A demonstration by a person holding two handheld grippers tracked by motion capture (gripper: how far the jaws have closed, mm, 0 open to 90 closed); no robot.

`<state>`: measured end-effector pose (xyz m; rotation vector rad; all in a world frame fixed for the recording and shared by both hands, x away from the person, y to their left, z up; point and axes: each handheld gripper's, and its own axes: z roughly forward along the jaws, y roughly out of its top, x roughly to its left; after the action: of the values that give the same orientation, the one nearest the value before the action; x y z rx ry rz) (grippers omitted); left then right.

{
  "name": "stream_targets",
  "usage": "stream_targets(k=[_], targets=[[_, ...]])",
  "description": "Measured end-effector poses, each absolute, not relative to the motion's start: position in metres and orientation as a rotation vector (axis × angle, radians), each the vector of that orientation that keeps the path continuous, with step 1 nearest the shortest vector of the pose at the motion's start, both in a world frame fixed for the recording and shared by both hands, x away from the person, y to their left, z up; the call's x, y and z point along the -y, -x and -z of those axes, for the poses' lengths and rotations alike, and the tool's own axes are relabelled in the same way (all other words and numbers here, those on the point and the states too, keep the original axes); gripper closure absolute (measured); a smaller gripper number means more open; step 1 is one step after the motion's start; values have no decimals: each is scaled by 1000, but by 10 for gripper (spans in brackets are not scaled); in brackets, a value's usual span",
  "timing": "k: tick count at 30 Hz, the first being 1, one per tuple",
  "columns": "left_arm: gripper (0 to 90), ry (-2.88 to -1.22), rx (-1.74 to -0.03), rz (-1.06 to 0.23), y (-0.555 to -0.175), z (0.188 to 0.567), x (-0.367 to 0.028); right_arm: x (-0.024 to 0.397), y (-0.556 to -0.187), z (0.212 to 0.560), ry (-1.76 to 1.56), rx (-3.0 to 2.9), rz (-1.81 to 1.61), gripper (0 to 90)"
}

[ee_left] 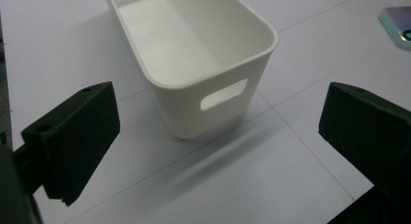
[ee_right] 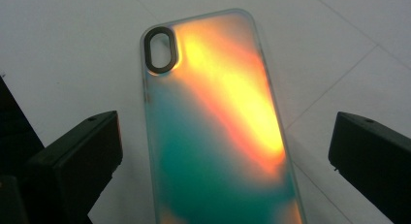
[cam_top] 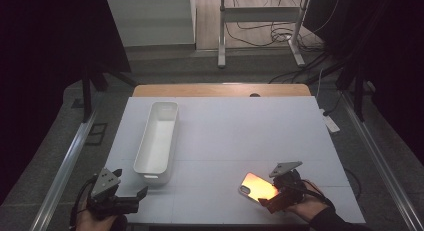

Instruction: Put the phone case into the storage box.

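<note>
White sheeting covers the table (cam_top: pixel 240 136), and its near edge is where both hands sit: the left gripper (cam_top: pixel 131 199) at the near left corner, the right gripper (cam_top: pixel 270 201) toward the near right, well apart from each other with bare surface between them. In the left gripper view the left gripper's two black jaws stand wide apart with nothing between them but the sheet, and they point at the short end of a white plastic bin (ee_left: pixel 194 54), which stands just ahead with an oval handle slot in its end wall. In the right gripper view the right gripper's jaws are also spread wide, one on either side of an iridescent phone case (ee_right: pixel 218 132) that lies flat, camera cutout at the far end; neither jaw touches it, and a clear gap shows on both sides. From above, the case (cam_top: pixel 256 187) glows orange just beside that gripper, close to the near edge. The bin (cam_top: pixel 157 141) runs lengthways away from the person on the left half of the table, empty, leaving the whole right and far half of the sheet open. Beyond the sheet a strip of wooden tabletop (cam_top: pixel 220 89) shows at the far edge. Farther off lie a grey floor, a metal stand (cam_top: pixel 260 28) with cables (cam_top: pixel 280 33) trailing around its feet, and dark curtains on both sides.
</note>
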<state>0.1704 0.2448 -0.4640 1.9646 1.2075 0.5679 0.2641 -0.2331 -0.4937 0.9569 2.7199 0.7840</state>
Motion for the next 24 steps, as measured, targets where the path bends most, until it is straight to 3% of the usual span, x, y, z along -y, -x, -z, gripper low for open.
stream_targets(k=[24], targets=[[17,-1968,-1203,-570,-170,464,-245,227,-263,517,-842,-2794,-620,0]])
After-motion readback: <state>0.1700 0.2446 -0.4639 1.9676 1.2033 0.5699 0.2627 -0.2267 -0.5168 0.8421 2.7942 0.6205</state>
